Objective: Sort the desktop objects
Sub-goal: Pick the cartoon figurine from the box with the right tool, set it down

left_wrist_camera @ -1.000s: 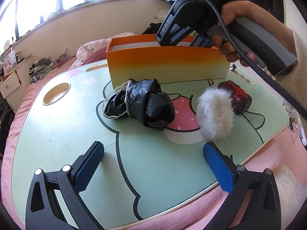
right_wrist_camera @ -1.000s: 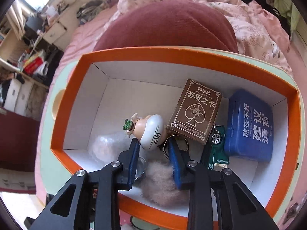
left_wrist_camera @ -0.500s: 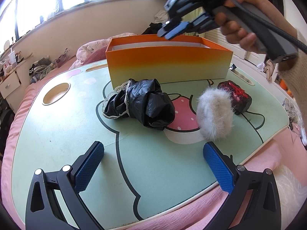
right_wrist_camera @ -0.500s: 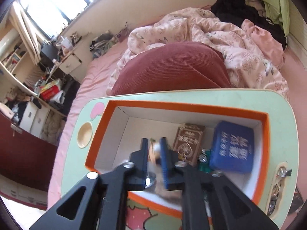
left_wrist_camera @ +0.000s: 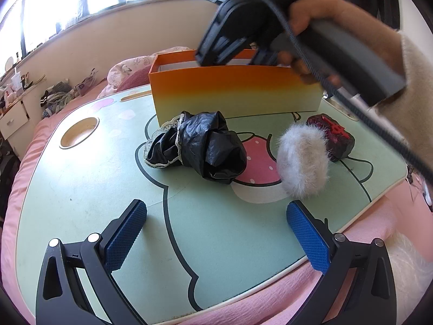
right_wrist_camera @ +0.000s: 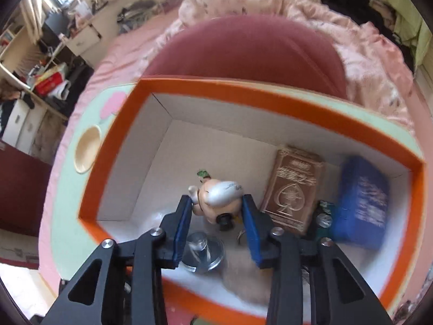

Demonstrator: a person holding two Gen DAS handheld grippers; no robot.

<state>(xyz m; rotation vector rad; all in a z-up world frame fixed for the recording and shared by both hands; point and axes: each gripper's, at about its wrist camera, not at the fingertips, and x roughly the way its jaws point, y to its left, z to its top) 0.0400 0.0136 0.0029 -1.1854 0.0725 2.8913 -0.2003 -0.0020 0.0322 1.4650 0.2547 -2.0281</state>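
An orange box (left_wrist_camera: 232, 94) stands at the back of the green lap table (left_wrist_camera: 81, 189). A black crumpled bag (left_wrist_camera: 200, 146), a white fur pom (left_wrist_camera: 303, 168) and a dark red block (left_wrist_camera: 335, 138) lie in front of it. My left gripper (left_wrist_camera: 216, 233) is open and empty near the table's front edge. My right gripper (right_wrist_camera: 216, 214) hangs over the box (right_wrist_camera: 270, 92), partly open, with a small pig-like figure (right_wrist_camera: 219, 197) between its pads; whether it is gripped or lying in the box I cannot tell. The box also holds a brown card box (right_wrist_camera: 292, 187), a blue tin (right_wrist_camera: 362, 200) and a tan fur ball (right_wrist_camera: 243, 279).
A round cup recess (left_wrist_camera: 78, 132) sits at the table's left. A dark red cushion (right_wrist_camera: 243, 48) and pink bedding (right_wrist_camera: 338, 27) lie behind the box. A metal disc (right_wrist_camera: 203, 252) and a green toy car (right_wrist_camera: 322, 216) are also in the box.
My right gripper rose out of the box with its jaws nearly closed, then came back down over it and its jaws are wider now. The left gripper has not moved.
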